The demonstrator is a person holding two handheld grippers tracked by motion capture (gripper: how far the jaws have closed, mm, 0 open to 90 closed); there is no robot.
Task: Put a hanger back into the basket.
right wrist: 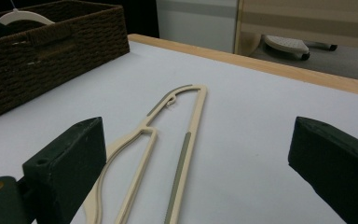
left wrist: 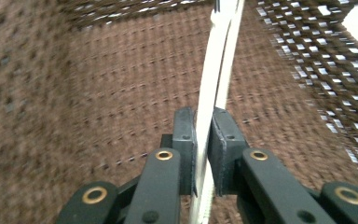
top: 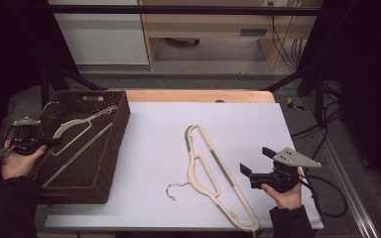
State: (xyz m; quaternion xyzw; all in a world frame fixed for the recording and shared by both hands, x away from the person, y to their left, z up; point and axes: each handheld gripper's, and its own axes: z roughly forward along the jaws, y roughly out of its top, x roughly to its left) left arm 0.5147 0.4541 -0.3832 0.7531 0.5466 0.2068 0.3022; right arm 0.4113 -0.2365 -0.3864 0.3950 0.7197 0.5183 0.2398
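1. The left gripper (top: 38,144) sat at the 9 o'clock edge of the high view, reaching over the left wall of a dark brown woven basket (top: 110,163).
2. In the left gripper view, the cream bar of a coat hanger (left wrist: 213,88) ran straight up between the left gripper's (left wrist: 204,140) two black pads. The pads stood close on either side of it, one against the bar and the other with a thin gap showing, so I could not tell whether they still pressed on it.
3. That coat hanger (top: 77,134) lay slanted inside the basket, its bar running from about 7 o'clock to 1 o'clock, with one end propped near the far right rim.
4. Behind the bar, the left gripper view showed the basket's brown weave (left wrist: 98,93) on its floor and walls.
5. A second cream hanger (top: 213,171) lay flat on the white table cover (top: 158,148) at about 6 o'clock of the high view, its metal hook (top: 174,188) curling out toward 8 o'clock.
6. The right gripper (top: 255,161) hovered just to the 3 o'clock side of that second hanger, apart from it.
7. The right gripper's (right wrist: 196,154) jaws were spread wide with nothing between the pads; the second hanger (right wrist: 168,140) lay on the cover beyond them.
8. In the right gripper view, the basket (right wrist: 51,51) stood at 10 o'clock, with a curved pale hanger end (right wrist: 23,17) rising above its rim.
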